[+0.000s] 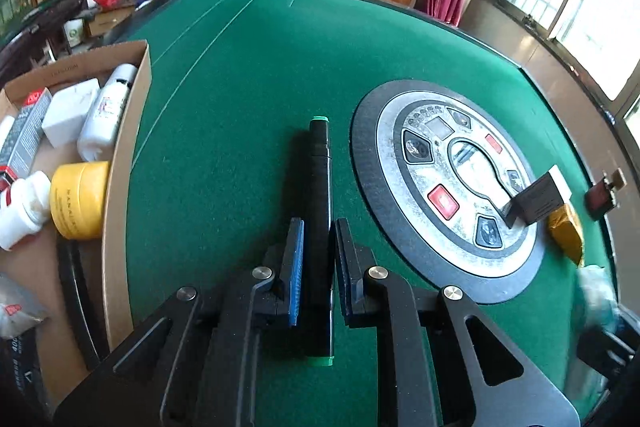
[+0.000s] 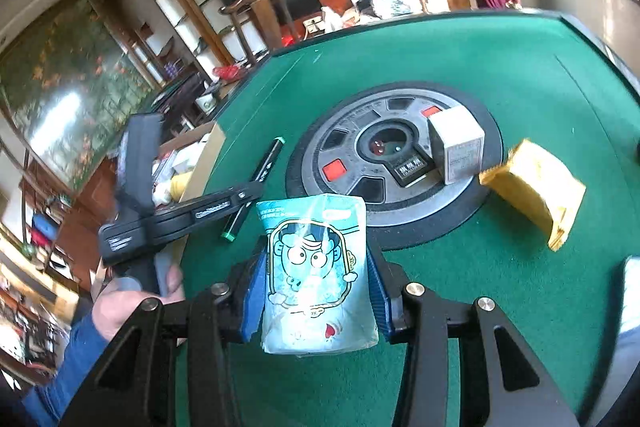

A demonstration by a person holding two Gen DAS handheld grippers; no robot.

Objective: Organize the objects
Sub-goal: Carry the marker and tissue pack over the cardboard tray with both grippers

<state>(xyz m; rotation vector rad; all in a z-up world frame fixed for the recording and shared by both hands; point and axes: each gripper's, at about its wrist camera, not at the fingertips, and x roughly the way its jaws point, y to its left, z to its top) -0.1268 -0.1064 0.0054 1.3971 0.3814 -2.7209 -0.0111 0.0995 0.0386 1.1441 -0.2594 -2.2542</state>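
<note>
A black pen with green ends (image 1: 319, 163) lies along the green felt, and my left gripper (image 1: 319, 225) is shut on its middle, blue pads against both sides. In the right wrist view the same pen (image 2: 268, 163) shows with the left gripper (image 2: 240, 199) across it, held by a hand (image 2: 120, 303) in a blue sleeve. My right gripper (image 2: 316, 259) is shut on a light blue cartoon packet (image 2: 316, 275), which stands upright between the pads above the felt. A cardboard box (image 1: 128, 155) at the left holds a yellow jar (image 1: 80, 199), a white bottle (image 1: 106, 115) and other items.
A round control panel (image 2: 392, 155) sits in the table's middle, with a small white box (image 2: 460, 147) on its right side. A yellow packet (image 2: 532, 187) lies on the felt to the right. Chairs stand beyond the far edge of the table (image 1: 320, 47).
</note>
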